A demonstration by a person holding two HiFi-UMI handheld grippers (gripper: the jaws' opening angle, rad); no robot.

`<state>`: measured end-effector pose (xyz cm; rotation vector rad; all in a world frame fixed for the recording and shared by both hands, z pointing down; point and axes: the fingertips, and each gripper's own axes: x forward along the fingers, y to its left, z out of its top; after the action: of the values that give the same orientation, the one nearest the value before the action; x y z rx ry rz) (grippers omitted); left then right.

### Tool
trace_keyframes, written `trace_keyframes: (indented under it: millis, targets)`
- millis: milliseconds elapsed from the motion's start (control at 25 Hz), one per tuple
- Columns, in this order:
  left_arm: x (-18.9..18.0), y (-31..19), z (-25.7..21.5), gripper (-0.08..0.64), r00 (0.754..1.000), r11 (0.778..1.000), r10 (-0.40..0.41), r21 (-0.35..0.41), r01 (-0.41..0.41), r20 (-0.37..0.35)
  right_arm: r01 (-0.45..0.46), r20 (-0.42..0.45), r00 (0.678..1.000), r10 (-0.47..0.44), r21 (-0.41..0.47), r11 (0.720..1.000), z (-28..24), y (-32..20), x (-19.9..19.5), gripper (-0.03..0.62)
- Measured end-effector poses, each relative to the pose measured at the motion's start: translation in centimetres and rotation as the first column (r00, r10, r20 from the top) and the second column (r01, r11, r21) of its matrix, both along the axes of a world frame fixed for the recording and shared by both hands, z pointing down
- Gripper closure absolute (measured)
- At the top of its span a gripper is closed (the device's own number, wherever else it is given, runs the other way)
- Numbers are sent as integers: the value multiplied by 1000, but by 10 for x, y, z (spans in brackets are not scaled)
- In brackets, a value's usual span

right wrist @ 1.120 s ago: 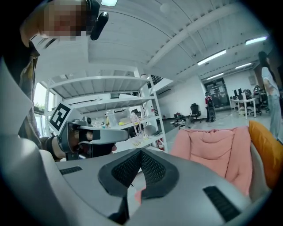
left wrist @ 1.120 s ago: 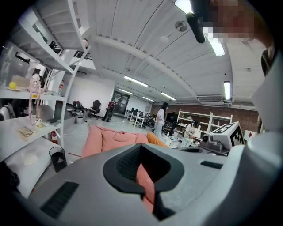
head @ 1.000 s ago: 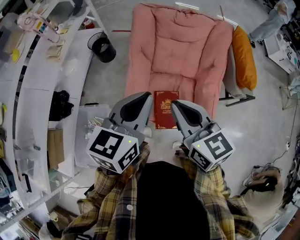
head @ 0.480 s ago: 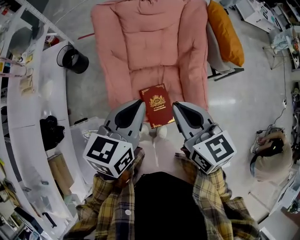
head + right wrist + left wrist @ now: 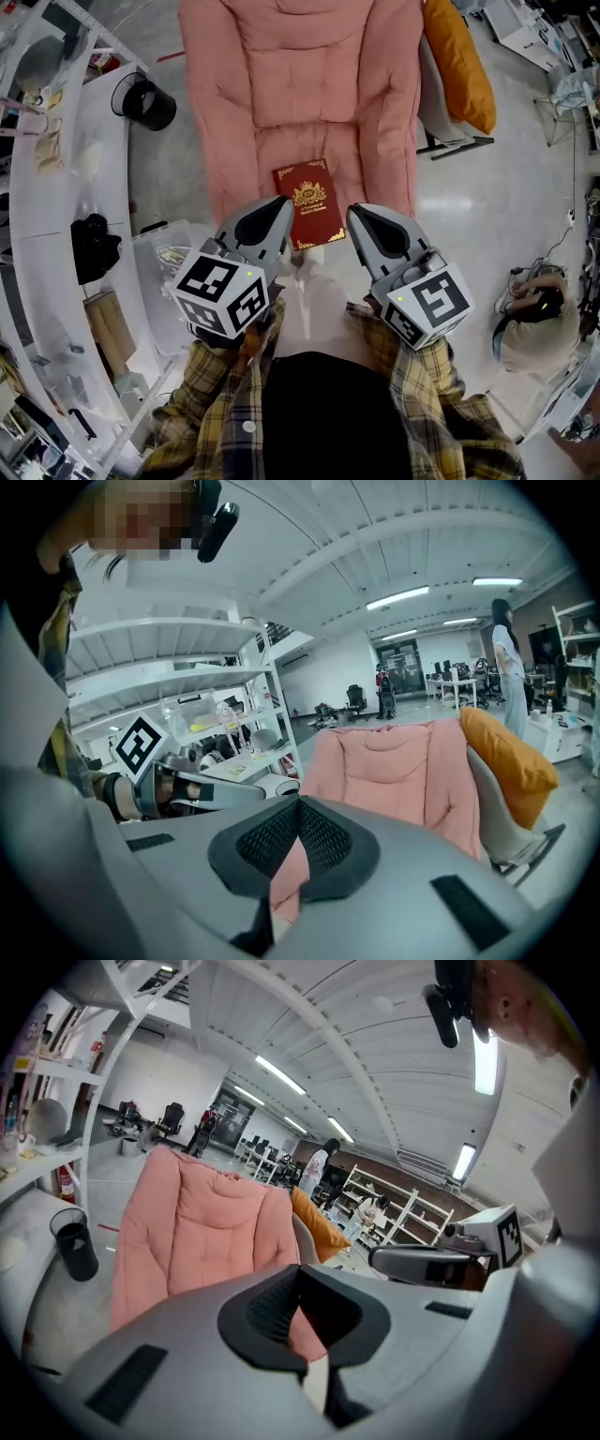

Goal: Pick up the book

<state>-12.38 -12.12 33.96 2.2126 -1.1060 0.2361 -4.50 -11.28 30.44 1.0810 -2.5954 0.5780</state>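
Hovering near the red book (image 5: 309,204), lying flat at the front of the pink chair (image 5: 281,84) seat. Holding the left gripper (image 5: 278,208) and right gripper (image 5: 357,217) pressed together, pinching nothing. Likely feeling stiff and a bit heavy, so needing grabbing by the near edge

Open-plan office or lab: white shelving (image 5: 202,682) left of the right claw (image 5: 298,806), office chairs (image 5: 355,698) far ahead, strip lights (image 5: 398,597) overhead.
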Motion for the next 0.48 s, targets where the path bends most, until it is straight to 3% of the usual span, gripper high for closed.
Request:
trace_keyframes:
  millis: [280,480]
  targets:
    - [-3,13,53,548,1000,992,-23,-122,24,12,-8,48,999,13,-95,995,36,1,-1,577]
    - [-5,25,100,422,999,979,-25,-205,16,-38,-16,37,999,20,-124,992,69,-1,6,578]
